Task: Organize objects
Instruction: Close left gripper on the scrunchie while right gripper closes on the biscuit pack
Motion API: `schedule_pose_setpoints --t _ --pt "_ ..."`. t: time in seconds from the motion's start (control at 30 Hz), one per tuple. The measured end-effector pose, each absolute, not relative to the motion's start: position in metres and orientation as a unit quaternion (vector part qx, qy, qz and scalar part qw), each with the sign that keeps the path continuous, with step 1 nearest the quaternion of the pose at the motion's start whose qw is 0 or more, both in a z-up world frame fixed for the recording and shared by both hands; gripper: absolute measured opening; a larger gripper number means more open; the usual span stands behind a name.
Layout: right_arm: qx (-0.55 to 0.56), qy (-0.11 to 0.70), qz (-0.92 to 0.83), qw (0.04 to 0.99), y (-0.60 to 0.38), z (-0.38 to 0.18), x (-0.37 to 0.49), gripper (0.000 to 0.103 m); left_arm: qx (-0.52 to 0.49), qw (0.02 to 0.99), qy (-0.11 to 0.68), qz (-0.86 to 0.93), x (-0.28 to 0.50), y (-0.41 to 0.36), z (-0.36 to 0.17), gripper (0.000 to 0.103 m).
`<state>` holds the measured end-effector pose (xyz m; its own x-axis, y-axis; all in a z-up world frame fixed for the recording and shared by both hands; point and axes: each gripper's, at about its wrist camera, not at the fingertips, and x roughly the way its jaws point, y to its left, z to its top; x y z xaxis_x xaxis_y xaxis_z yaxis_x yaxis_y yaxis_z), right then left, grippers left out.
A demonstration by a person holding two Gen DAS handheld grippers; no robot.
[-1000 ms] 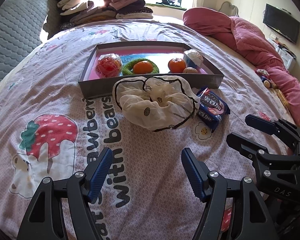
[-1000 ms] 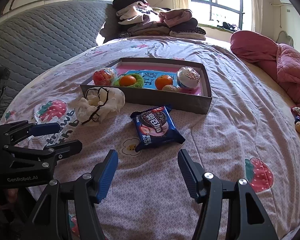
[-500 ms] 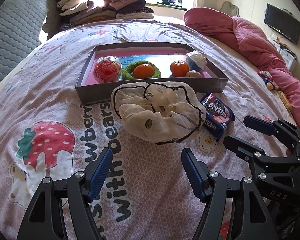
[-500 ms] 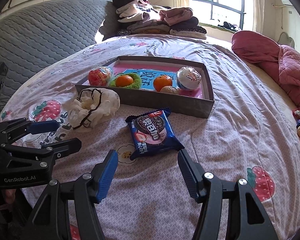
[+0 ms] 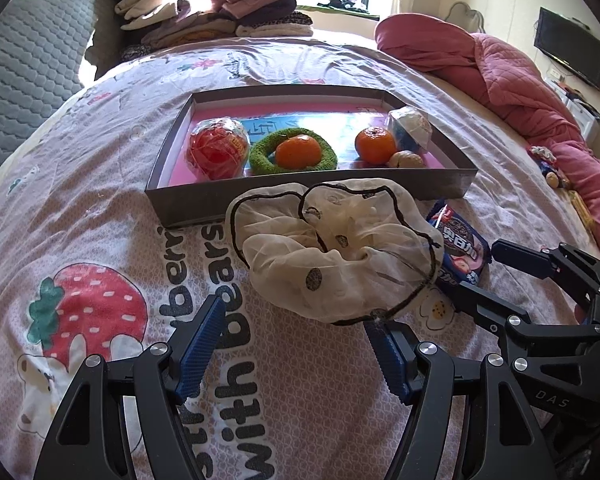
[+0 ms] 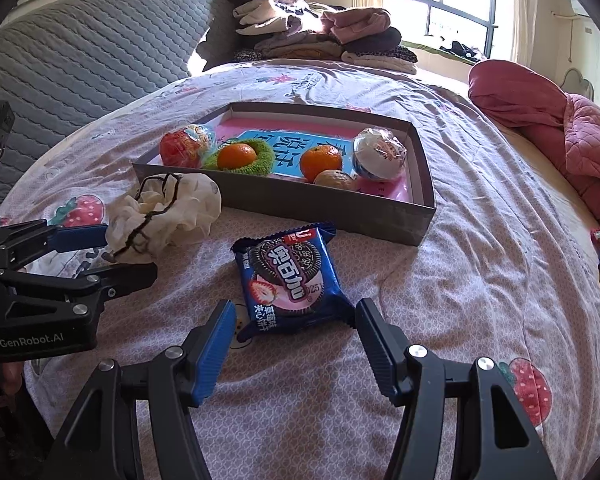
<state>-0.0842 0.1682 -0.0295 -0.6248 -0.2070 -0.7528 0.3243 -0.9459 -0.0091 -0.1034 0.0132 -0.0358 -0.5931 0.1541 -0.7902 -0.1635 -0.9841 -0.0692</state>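
The left gripper (image 5: 296, 332) stands wide open and empty, its right finger just touching the near edge of the cream scrunchie (image 5: 332, 248); the right gripper (image 6: 296, 328) is wide, empty, its fingers beside the cookie packet (image 6: 290, 276); behind lies the grey box (image 6: 328, 210).

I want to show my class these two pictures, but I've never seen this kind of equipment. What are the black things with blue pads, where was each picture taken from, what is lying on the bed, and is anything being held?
There is no robot here: a person holds two hand grippers, each with a camera looking along its jaws. One picture comes from the left gripper, the other from the right gripper. Both stand open and hold nothing.

On the bedsheet sits a grey box holding oranges, a green ring and wrapped balls. In front of it lie a cream scrunchie, before the left gripper, and a blue biscuit packet, before the right.
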Motion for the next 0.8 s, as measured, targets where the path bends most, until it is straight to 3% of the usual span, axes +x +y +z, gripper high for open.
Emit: schedule_pose_setpoints --t 0.8 --pt "0.408 0.087 -0.893 0.170 0.164 -0.039 -0.124 0.071 -0.445 0.091 -0.011 0.891 -0.136 0.008 -0.041 0.073"
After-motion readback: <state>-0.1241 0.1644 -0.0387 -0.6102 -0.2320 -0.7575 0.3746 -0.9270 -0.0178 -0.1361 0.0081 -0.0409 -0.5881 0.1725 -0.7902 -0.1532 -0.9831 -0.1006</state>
